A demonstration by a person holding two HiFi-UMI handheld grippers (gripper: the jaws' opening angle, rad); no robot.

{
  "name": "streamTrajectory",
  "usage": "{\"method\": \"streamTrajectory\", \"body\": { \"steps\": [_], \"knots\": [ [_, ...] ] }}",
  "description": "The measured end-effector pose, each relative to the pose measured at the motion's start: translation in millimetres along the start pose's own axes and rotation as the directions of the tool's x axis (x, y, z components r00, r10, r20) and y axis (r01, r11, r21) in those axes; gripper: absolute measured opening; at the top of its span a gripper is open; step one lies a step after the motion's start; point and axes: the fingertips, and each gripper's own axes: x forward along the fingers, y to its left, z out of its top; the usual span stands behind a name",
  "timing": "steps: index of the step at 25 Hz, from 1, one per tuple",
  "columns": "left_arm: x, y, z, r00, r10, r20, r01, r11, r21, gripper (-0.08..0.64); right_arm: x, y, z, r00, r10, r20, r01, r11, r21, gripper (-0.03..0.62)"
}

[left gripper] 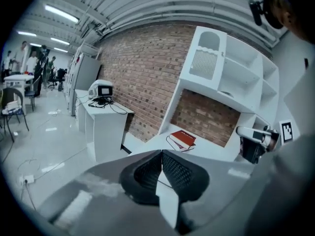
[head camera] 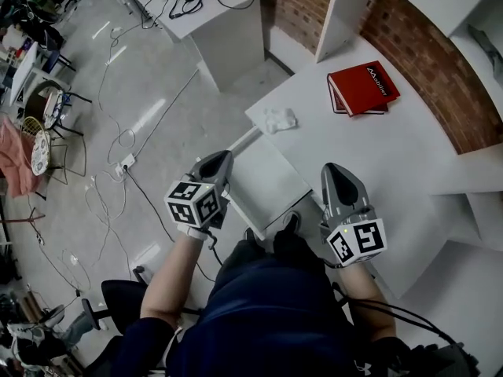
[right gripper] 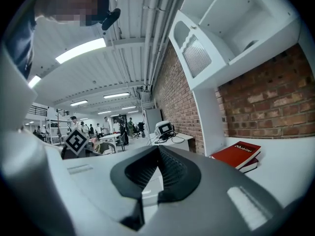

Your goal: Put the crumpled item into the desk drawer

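Red lettered book (head camera: 363, 87), crumpled item (head camera: 280, 119)

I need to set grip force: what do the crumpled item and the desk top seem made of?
The crumpled item is probably tissue or thin paper, matte white, with soft irregular folds. The desk top looks like laminated board, smooth white, flat with crisp edges; painted wood is possible.

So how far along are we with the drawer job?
Done: the drawer appears pulled out. In hand: nothing; left tool and right tool are both shut, empty. Left: grab the crumpled item on the desk, drop it in.
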Motion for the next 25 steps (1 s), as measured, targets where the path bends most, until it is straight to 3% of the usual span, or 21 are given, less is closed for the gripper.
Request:
{"method": "streamTrajectory", "body": {
  "steps": [5,10,16,25],
  "knots": [
    [39,13,-12,0.997,-0.024,-0.079,0.011,0.987,-0.16,0.054,12,-13,-6,0.998,0.054,-0.018,-0.054,0.998,0.017,0.002],
    [73,24,-31,0.985,-0.081,-0.152,0.034,0.957,-0.288,0.087,12,-21,-11,1.0,0.007,-0.029,-0.006,0.999,0.036,0.002],
    [121,36,-50,0.959,-0.149,-0.242,0.062,0.94,-0.335,0.087,-8,-33,-20,0.992,-0.117,-0.053,0.12,0.991,0.053,0.002],
    [190,59,-73,0.918,-0.147,-0.369,0.011,0.938,-0.346,0.087,-46,-60,-34,0.954,-0.289,-0.078,0.295,0.952,0.084,0.002]
  ]
}}
